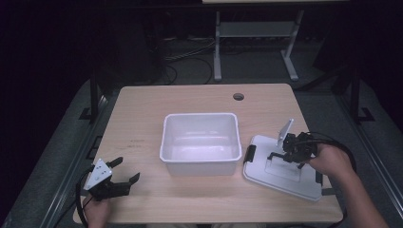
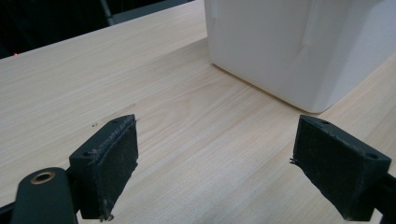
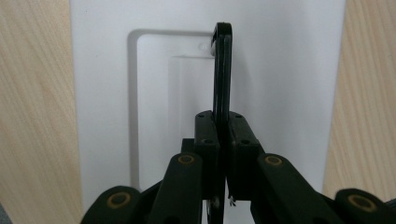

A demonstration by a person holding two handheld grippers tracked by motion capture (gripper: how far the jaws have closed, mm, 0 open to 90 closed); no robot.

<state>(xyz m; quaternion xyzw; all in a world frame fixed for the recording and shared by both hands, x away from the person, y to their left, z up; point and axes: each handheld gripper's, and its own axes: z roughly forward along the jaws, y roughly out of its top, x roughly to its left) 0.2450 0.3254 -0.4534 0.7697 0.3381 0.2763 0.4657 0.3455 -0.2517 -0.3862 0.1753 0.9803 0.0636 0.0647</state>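
**R gripper clamped on lid handle; L gripper idle, wide**

R gripper point(image 1: 285, 156): jaws pinched tight on the handle point(image 3: 222, 70), a thin flat black plastic bar standing edge-on between the pads and running straight ahead of the tool. No gap visible betw. pads and bar in the right gripper view. Black linkage arms w/ brass-coloured rivets fan out below.

Lid point(image 1: 266, 176): white plastic, smooth, matte, rect. w/ rounded corners; lies flat on the table directly under the R gripper. Raised rectangular panel moulded in its middle, the handle sitting over it. Black latch point(image 1: 249, 154) on the lid's edge nearest the bin.

Bin point(image 1: 200, 142): white plastic, rect., open top, rounded rim, glossy inside. Sits just beside the lid, on the far side from the R hand point(image 1: 332, 161). Ahead and to the right of the L tool; its rounded corner shows close in the left gripper view.

L gripper point(image 1: 124, 172): jaws wide apart, holding nothing. Pads point(image 2: 116, 168) black, rubbery, scuffed at edges. Bare table betw. them.

Table point(image 1: 142, 109): pale wood-grain laminate, round cable hole at far edge.
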